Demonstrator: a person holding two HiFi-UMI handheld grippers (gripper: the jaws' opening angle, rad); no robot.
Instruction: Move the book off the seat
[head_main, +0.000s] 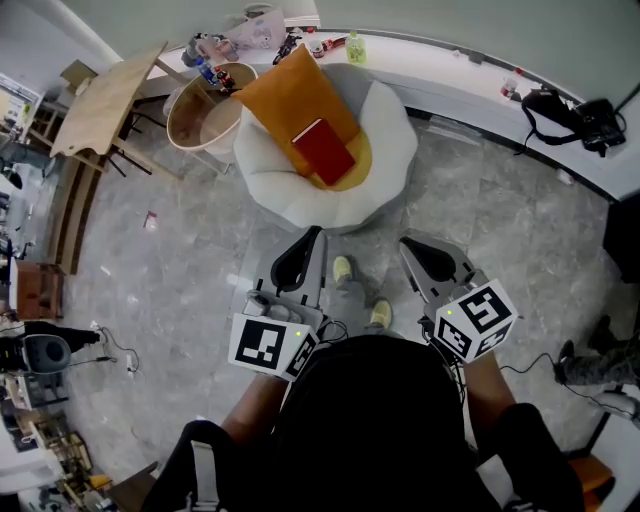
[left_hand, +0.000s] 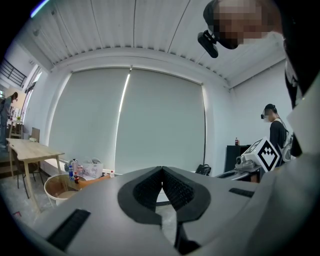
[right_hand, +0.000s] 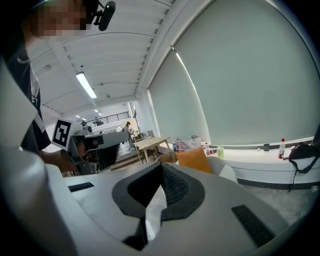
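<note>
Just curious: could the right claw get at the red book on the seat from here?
Probably not yet: the right claw is shut and short of the seat, floor between them. Nothing covers the red book, so stepping closer should do.

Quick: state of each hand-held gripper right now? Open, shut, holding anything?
Left hand-held gripper: shut, jaws together, nothing between them.
Right hand-held gripper: shut, jaws together, nothing between them.

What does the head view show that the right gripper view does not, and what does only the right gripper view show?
Head view only: the red book lying on the orange cushion, and the person's shoes. Right gripper view only: the ceiling with its strip light. Both: the cushion, the white seat and the wooden table.
</note>
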